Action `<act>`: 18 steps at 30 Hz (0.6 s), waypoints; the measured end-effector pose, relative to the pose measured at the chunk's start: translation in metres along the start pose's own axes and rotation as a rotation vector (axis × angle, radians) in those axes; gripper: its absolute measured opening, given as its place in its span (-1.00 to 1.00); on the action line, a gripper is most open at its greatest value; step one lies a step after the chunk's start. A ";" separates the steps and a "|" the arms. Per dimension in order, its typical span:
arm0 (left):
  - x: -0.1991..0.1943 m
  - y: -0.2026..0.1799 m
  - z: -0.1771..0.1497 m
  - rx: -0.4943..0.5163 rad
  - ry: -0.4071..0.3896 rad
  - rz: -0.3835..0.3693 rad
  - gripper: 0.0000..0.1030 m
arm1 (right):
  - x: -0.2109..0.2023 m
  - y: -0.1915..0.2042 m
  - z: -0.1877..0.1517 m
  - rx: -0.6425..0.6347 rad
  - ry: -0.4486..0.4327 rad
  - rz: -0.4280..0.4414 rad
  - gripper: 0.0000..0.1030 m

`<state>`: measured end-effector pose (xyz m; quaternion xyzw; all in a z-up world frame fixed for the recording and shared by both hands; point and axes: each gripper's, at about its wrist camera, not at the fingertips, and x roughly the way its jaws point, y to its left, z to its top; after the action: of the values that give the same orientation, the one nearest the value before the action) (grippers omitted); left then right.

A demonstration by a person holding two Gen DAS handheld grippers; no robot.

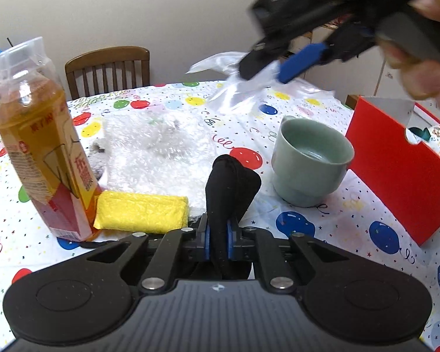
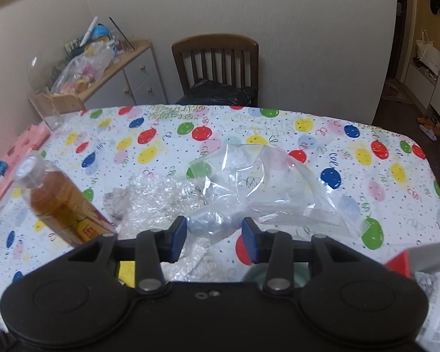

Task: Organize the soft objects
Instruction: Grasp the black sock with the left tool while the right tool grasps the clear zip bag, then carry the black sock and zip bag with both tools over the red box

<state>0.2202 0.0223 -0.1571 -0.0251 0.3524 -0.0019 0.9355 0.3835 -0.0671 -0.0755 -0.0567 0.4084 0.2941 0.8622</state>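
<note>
My left gripper (image 1: pixel 218 236) is shut on a black sock (image 1: pixel 230 184) and holds it upright above the table. A yellow sponge cloth (image 1: pixel 142 211) lies just left of it, in front of a white fluffy cloth (image 1: pixel 158 152). My right gripper (image 2: pixel 214 230) is open, its jaws on either side of a clear plastic bag (image 2: pixel 258 182) that lies crumpled on the table. In the left wrist view the right gripper (image 1: pixel 274 69) hovers at the upper right with the bag (image 1: pixel 237 88) between its fingers. The fluffy cloth also shows in the right wrist view (image 2: pixel 158 196).
A tea bottle (image 1: pixel 41 146) stands at the left, also in the right wrist view (image 2: pixel 64 202). A grey-green cup (image 1: pixel 311 158) and a red box (image 1: pixel 396 170) stand at the right. A wooden chair (image 2: pixel 217 64) is behind the balloon-print tablecloth (image 2: pixel 366 161).
</note>
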 end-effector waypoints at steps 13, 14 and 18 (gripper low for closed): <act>-0.035 -0.008 0.017 -0.051 -0.038 0.033 -0.83 | -0.093 -0.038 -0.030 0.012 -0.082 0.053 -0.23; -0.038 -0.009 0.019 -0.058 -0.037 0.037 -0.83 | -0.100 -0.042 -0.033 0.013 -0.087 0.054 -0.23; -0.049 -0.016 0.029 -0.084 -0.039 0.040 -0.83 | -0.125 -0.057 -0.047 0.007 -0.098 0.069 -0.23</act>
<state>0.2023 0.0083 -0.1025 -0.0572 0.3343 0.0321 0.9402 0.3221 -0.1877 -0.0224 -0.0248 0.3683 0.3248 0.8708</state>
